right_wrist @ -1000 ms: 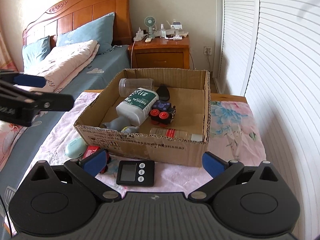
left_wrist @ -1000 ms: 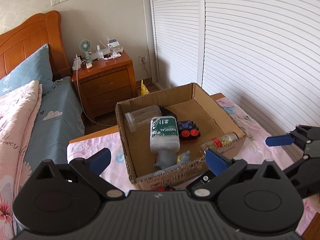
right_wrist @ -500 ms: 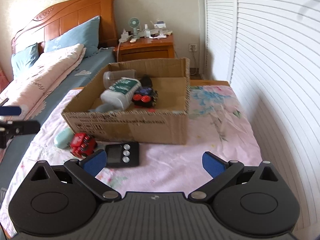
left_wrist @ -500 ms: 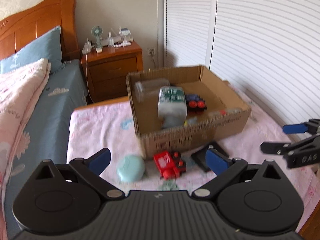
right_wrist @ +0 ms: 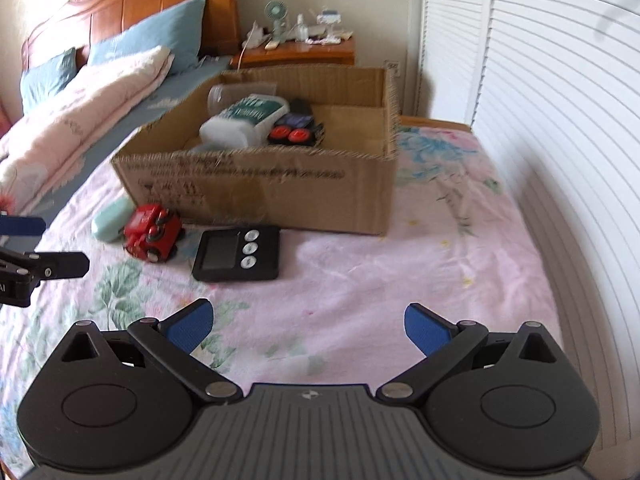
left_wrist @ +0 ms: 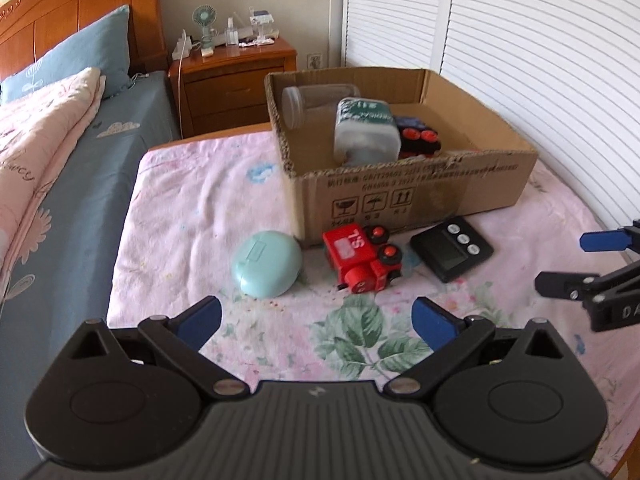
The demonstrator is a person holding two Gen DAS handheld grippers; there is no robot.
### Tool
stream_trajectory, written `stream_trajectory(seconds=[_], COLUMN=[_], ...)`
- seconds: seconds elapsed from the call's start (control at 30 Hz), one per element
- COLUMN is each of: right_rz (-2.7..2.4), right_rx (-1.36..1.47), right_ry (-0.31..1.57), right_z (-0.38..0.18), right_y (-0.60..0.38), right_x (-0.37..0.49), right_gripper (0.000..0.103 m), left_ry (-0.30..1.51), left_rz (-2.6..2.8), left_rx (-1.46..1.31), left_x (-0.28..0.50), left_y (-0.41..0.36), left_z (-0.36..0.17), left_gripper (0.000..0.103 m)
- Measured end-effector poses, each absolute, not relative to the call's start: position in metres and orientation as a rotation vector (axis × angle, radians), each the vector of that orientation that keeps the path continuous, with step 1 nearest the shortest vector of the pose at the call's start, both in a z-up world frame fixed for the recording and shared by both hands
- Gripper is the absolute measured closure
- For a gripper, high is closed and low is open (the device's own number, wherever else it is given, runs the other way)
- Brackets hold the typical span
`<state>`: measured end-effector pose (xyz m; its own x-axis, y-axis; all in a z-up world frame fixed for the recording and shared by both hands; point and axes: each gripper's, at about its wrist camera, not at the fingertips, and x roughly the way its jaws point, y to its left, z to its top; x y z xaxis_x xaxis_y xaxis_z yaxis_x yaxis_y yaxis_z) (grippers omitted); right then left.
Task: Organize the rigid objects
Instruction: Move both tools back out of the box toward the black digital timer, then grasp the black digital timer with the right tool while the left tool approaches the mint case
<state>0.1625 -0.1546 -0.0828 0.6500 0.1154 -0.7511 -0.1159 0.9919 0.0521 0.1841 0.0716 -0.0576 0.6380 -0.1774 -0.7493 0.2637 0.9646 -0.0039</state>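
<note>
Hovering above the floral cloth (left_wrist: 192, 216), the left gripper (left_wrist: 316, 316) and right gripper (right_wrist: 306, 322) both stand spread wide, holding nothing. Ahead of the left gripper lie the mint case (left_wrist: 266, 263), red toy train (left_wrist: 362, 258) and black timer (left_wrist: 451, 248), just before the cardboard box (left_wrist: 420, 184).

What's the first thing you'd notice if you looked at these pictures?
Probably the bright red toy train, lying on the flowery pink cloth just in front of the cardboard box. A mint-green case sits to its left and a black timer to its right. Inside the box, a big white bottle stands out.
</note>
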Motion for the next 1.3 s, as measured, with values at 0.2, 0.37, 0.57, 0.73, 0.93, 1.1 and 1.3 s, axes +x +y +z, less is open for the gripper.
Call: stream_trajectory(seconds=[0.2, 0.37, 0.57, 0.73, 0.93, 1.1, 1.3], right_rz=[0.155, 0.168, 0.159, 0.163, 0.16, 0.158, 0.186], right_rx=[-0.074, -0.089, -0.115, -0.113, -0.106, -0.128, -0.125], right_ry=[0.88, 0.883, 0.874, 0.862, 0.856, 0.836, 0.819], right_z=[-0.099, -0.108, -0.117, -0.117, -0.118, -0.118, -0.116], right_y=[-0.128, -0.115, -0.105, -0.105, -0.103, -0.098, -0.097], right_x=[0.179, 0.197, 0.212, 0.221, 0.229, 0.234, 0.232], right_gripper=[0.0, 0.0, 0.0, 0.0, 0.0, 0.0, 0.012], left_ry=[0.851, 0.856, 0.867, 0.879, 0.893, 0.896, 0.901], left_rz=[-0.241, -0.24, -0.252, -0.257, -0.254, -0.255, -0.255], left_rx=[0.103, 0.113, 0.118, 0.118, 0.112, 0.107, 0.108], left_x=[0.189, 0.191, 0.194, 0.196, 0.2, 0.2, 0.201], left_y=[0.078, 0.08, 0.08, 0.082, 0.084, 0.086, 0.087], left_z=[-0.067, -0.071, -0.078, -0.082, -0.088, -0.088, -0.09], left_gripper=[0.002, 0.002, 0.002, 0.002, 0.002, 0.002, 0.002])
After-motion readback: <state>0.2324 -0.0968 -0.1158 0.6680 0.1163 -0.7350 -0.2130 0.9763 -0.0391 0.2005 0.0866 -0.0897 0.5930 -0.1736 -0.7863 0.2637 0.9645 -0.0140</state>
